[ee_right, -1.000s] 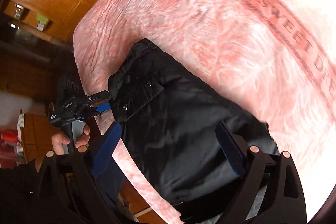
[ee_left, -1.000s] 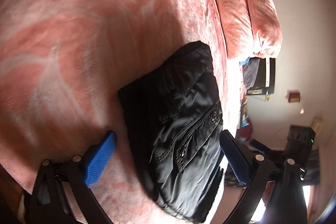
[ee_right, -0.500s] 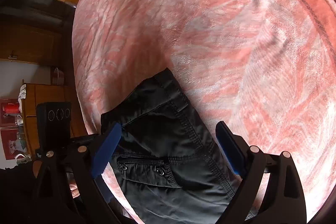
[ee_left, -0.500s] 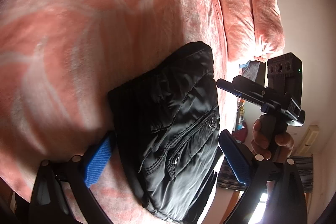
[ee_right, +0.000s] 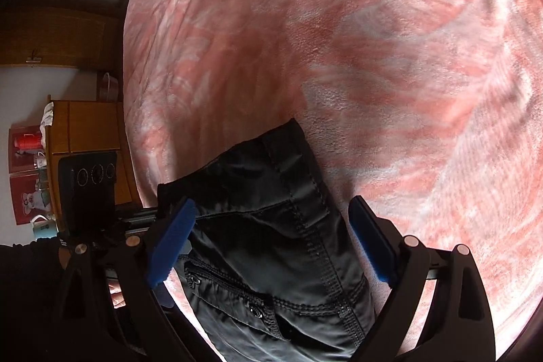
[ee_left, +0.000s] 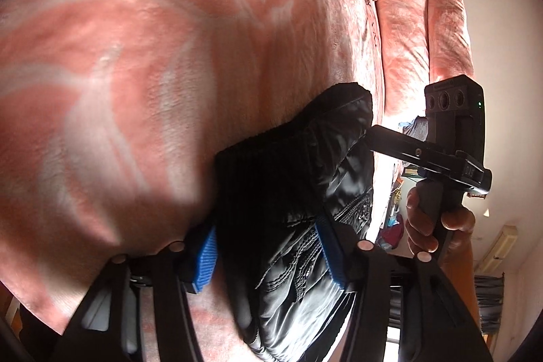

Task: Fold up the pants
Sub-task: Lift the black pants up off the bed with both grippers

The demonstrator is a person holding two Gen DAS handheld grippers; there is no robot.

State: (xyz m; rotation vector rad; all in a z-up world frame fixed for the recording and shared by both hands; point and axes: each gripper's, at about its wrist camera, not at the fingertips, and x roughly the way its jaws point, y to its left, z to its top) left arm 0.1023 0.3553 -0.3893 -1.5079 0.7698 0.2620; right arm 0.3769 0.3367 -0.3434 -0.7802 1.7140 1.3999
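Pink fuzzy bed blanket point(ee_right: 373, 39) held folded black shiny pants point(ee_right: 271, 243); left gripper point(ee_left: 268, 255) was closing around them, right gripper point(ee_right: 271, 240) spread wide, not squeezing; next, grab and fold

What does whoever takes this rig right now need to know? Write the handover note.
Left gripper: jaws closing on the folded black pants, the fabric already bunched between the blue pads.
Right gripper: open, pads either side of the pants, gripping nothing.
Pants: compact bundle at the edge of the pink blanket.
Done: pants already folded small.
Left: probably secure both grips, then make the last fold or lift the bundle away.
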